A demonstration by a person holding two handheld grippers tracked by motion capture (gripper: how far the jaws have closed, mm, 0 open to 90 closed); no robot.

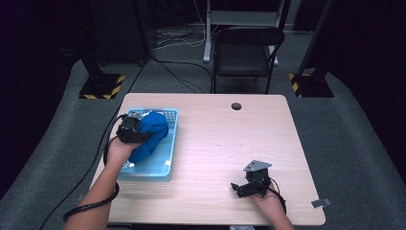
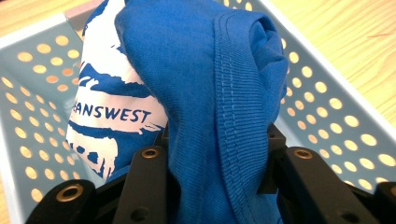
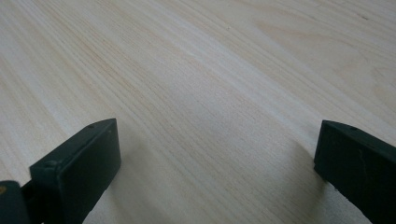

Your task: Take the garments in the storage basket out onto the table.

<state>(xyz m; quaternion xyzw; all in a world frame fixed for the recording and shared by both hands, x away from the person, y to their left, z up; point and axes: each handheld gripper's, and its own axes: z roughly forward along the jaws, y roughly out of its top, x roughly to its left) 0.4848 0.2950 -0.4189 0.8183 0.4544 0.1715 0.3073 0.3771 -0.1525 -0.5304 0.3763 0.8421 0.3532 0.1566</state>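
Blue T-shirt, bunched into a loose bundle with a white printed patch showing, sits at the left of the scene, over a pale blue perforated plastic basket that rests on the left part of the light wood counter. From above, the left tongs are clamped into the bundle, held by a hand whose forearm enters from the bottom left with a black cable trailing off it. The left gripper view looks along those tongs: the two black jaws pinch a thick fold of the blue knit, a stitched hem running between them, and the basket's hole-dotted walls lie behind and below the cloth. Whether the garment's lower end touches the basket floor cannot be told. Moving right, the middle of the counter is bare wood. At the lower right, the right tongs rest low over the counter, jaws spread apart with nothing between them, well apart from the basket. Judging by this, the shirt is gripped but not settled anywhere; it remains to be carried clear or laid down.
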